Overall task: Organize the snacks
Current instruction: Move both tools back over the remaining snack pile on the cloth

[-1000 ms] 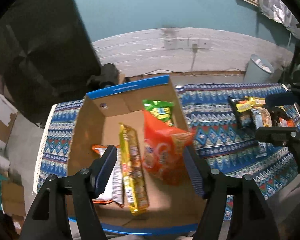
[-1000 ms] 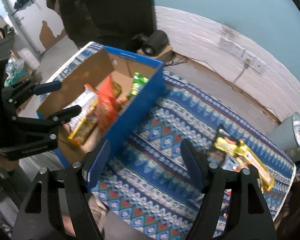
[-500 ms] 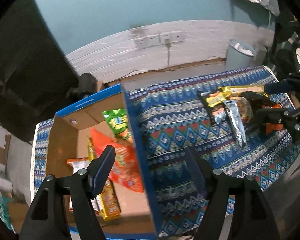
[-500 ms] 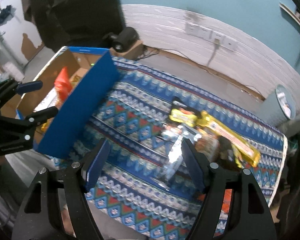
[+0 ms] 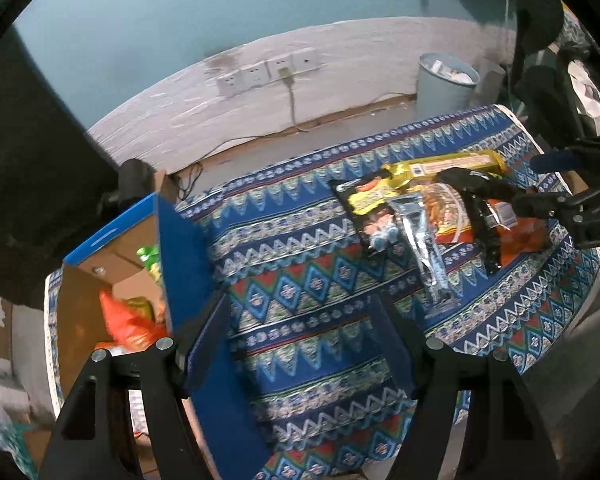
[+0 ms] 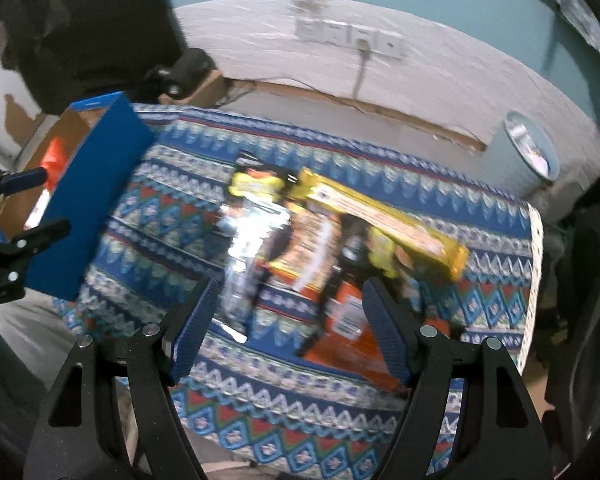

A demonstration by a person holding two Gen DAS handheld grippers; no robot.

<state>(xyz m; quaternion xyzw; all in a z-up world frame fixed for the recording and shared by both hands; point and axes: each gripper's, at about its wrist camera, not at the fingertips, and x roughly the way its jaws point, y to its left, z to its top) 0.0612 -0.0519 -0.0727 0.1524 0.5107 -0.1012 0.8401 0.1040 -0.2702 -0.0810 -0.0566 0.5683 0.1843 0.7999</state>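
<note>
- Left wrist view: my left hand-held gripper (image 5: 300, 332) hangs over the patterned cloth (image 5: 300, 248) on the tabletop with its jaws apart and nothing between them — only cloth shows in the gap.
- At the tabletop's left end stands the cardboard box (image 5: 188, 264) with blue outer walls; its near blue wall sits just behind my left finger. Inside it I see an orange bag (image 5: 128, 320) and a green packet (image 5: 150, 258) against the far wall.
- Toward the right end lies the loose heap of snacks: a long yellow pack (image 5: 444, 166) nearest the far edge, a black-and-yellow bag (image 5: 364, 204) partly under a silver pouch (image 5: 424, 248), and an orange pack (image 5: 520, 236) on the right.
- My right hand-held gripper (image 5: 540, 184) comes in from the right edge, above that heap.
- Right wrist view: the picture is blurred. The right hand-held gripper (image 6: 288, 312) stands open and empty over the heap; the silver pouch (image 6: 244, 256) and the orange pack (image 6: 348, 320) show between its fingers — whether anything touches I cannot tell.
- The long yellow pack (image 6: 384, 216) lies slanted behind them, the box (image 6: 88, 200) at the left end, with my left hand-held gripper (image 6: 32, 204) beside it.
</note>
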